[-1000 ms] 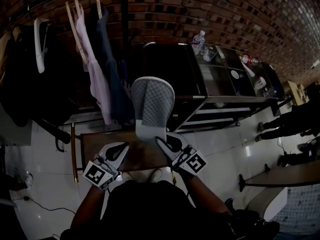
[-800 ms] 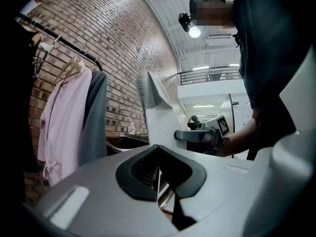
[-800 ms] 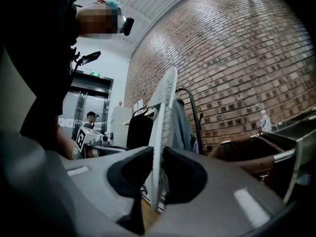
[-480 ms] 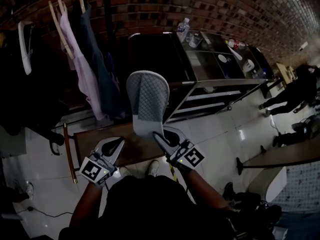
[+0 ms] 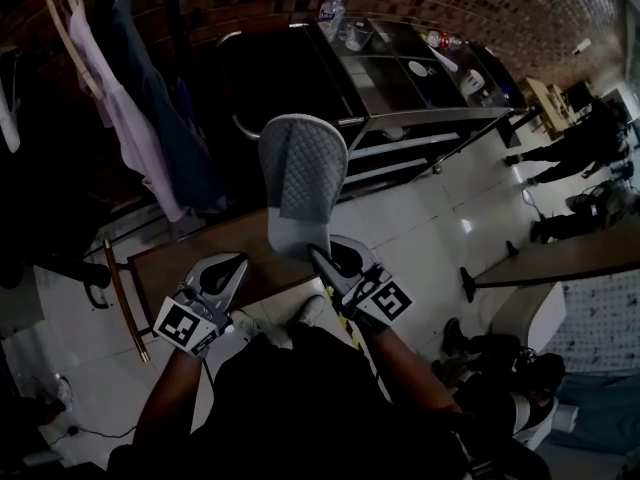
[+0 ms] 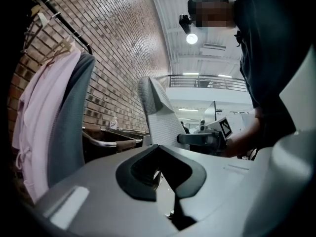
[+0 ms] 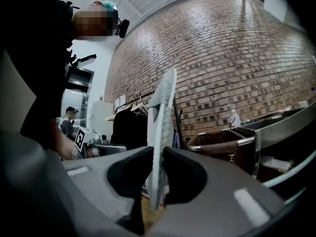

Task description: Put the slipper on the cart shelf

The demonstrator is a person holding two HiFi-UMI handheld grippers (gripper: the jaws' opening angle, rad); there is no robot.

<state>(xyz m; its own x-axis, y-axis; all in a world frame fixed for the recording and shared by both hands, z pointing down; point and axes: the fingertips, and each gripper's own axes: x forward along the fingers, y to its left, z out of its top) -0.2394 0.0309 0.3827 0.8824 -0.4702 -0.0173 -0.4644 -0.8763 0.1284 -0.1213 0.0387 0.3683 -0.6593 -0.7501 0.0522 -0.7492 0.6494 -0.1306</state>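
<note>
A grey quilted slipper (image 5: pixel 300 183) stands upright, sole edge toward me, with my right gripper (image 5: pixel 318 256) shut on its heel end. In the right gripper view the slipper (image 7: pixel 160 132) is pinched edge-on between the dark pads (image 7: pixel 133 174). My left gripper (image 5: pixel 235 261) hangs just left of it, shut and holding nothing. From the left gripper view the slipper (image 6: pixel 158 112) and the right gripper (image 6: pixel 207 138) show ahead. The metal cart (image 5: pixel 420 118) with its shelves stands beyond the slipper, up and to the right.
A low wooden bench (image 5: pixel 190 258) lies under both grippers. Clothes (image 5: pixel 120 118) hang on a rack at the upper left. A bottle (image 5: pixel 331 8) and small items sit on the cart top. People (image 5: pixel 580 138) stand at the far right beside a table (image 5: pixel 540 263).
The head view has swung: the rack and clothes slid toward the left edge and the cart came nearer the middle. Both grippers shifted slightly, the slipper still held upright.
</note>
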